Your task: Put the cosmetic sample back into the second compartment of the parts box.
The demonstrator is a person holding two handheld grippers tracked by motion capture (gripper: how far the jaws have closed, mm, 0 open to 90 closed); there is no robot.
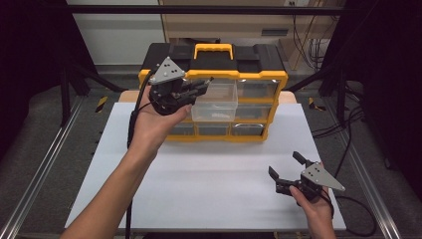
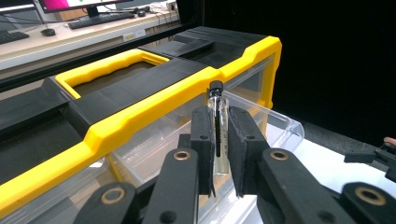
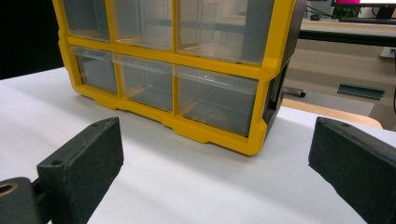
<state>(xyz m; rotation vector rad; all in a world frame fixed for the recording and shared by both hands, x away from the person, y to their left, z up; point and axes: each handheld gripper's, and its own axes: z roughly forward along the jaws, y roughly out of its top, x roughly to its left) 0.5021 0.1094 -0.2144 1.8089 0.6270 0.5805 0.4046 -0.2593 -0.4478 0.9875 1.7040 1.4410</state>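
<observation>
Bare forearms — black two-jaw grippers point(image 1: 204, 85) with grey three-cornered plates, trailing black cables.

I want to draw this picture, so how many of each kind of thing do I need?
Yellow and black drawer box: 1
Pulled-out clear drawer: 1
Little glass bottle: 1
Grippers, left gripper and right gripper: 2
White table: 1
Total: 6
</observation>
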